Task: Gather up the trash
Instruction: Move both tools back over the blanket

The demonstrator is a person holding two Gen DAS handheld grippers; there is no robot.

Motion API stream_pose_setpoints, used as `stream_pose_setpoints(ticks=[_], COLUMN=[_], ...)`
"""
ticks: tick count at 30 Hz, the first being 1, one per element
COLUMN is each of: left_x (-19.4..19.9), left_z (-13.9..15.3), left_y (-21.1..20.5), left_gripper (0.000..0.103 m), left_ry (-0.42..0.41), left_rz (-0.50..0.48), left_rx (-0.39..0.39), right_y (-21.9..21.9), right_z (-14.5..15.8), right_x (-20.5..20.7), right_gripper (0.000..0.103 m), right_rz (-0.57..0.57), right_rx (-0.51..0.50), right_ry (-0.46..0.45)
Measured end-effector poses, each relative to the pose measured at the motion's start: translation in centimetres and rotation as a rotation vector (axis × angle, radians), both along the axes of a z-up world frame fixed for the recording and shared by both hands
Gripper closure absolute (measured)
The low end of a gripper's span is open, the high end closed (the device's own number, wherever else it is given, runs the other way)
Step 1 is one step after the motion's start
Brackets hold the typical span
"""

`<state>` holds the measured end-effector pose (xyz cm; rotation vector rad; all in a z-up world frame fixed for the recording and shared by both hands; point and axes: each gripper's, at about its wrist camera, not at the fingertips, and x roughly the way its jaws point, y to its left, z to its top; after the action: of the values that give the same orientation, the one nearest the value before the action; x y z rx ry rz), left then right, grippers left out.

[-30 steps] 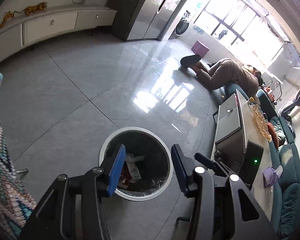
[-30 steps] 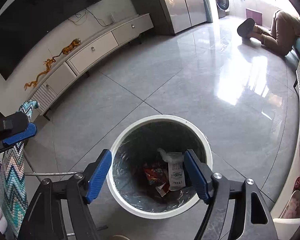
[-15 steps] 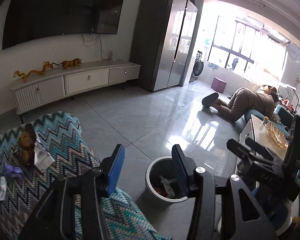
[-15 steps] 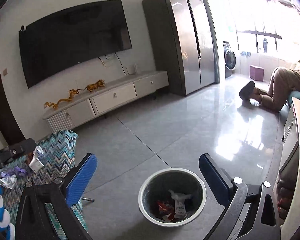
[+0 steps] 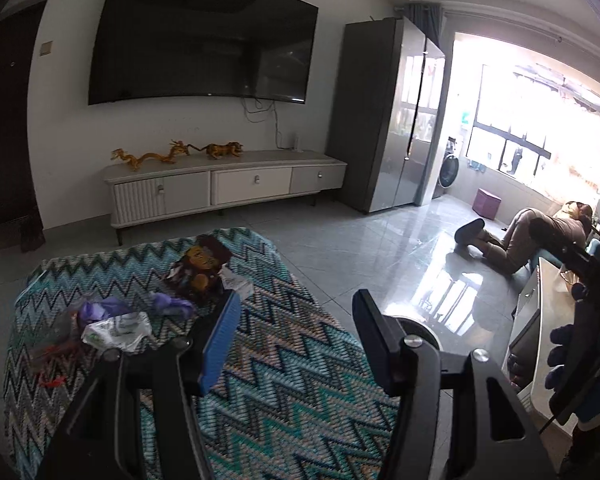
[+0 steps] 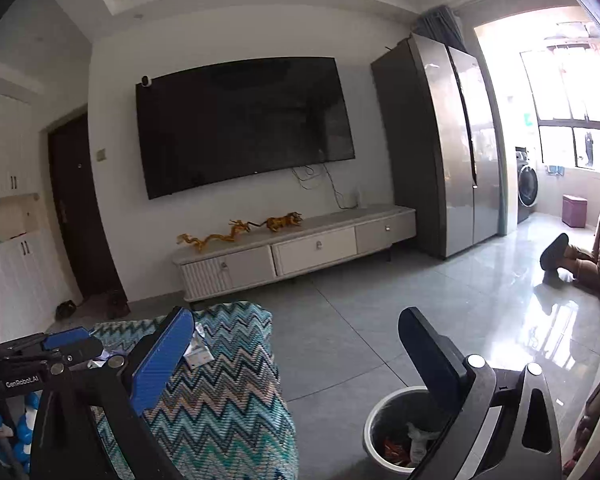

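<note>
Two handheld grippers hang above a zigzag-patterned cloth point(image 5: 284, 364) in a living room, both empty. The left gripper point(image 5: 296, 320) has its blue-padded jaws parted with nothing between them, having just been opening; the right gripper point(image 6: 296, 344) is spread to its widest, also bare, after just widening. On the far left part of the cloth lies the litter to be gathered: a dark snack packet with a cartoon face point(image 5: 199, 266), its lettering too small to read, a crumpled white wrapper point(image 5: 116, 330), purple scraps point(image 5: 100, 309) and a bit of red wrapper point(image 5: 52, 382). A white-rimmed waste bin point(image 6: 384, 424) stands on the grey tile floor just right of the cloth, holding wrappers. The left gripper's body, seen from the right wrist view, reads "GenRobot.AI"; the right gripper's body, at the right edge of the left wrist view, shows the letters "DAS". A wall-mounted television point(image 6: 244, 124) hangs above a white low cabinet point(image 6: 300, 248) bearing two golden figurines point(image 6: 240, 230). A person in tan clothes point(image 5: 540, 236) kneels near the bright window.
</note>
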<state>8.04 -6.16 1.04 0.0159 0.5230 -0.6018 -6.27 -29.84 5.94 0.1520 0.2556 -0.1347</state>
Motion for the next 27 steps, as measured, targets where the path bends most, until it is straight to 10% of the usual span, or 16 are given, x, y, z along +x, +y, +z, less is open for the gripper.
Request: stream_pose_setpoints(ticks=[12, 27], left_x=[3.6, 13.9], left_z=[-4.8, -13.7], left_y=[13.3, 14.2], left_gripper=[0.047, 0.046], left_ry=[0.083, 0.348], left_rz=[0.299, 0.392], left_rx=[-0.014, -0.071], right_y=[5.3, 8.6], right_z=[-2.6, -12.7], right_x=[4.9, 20.0], right_gripper=[0.0, 0.0], right_rz=[0.228, 0.368], right_rx=[-0.04, -0.03], right_ry=[0.088, 0.352])
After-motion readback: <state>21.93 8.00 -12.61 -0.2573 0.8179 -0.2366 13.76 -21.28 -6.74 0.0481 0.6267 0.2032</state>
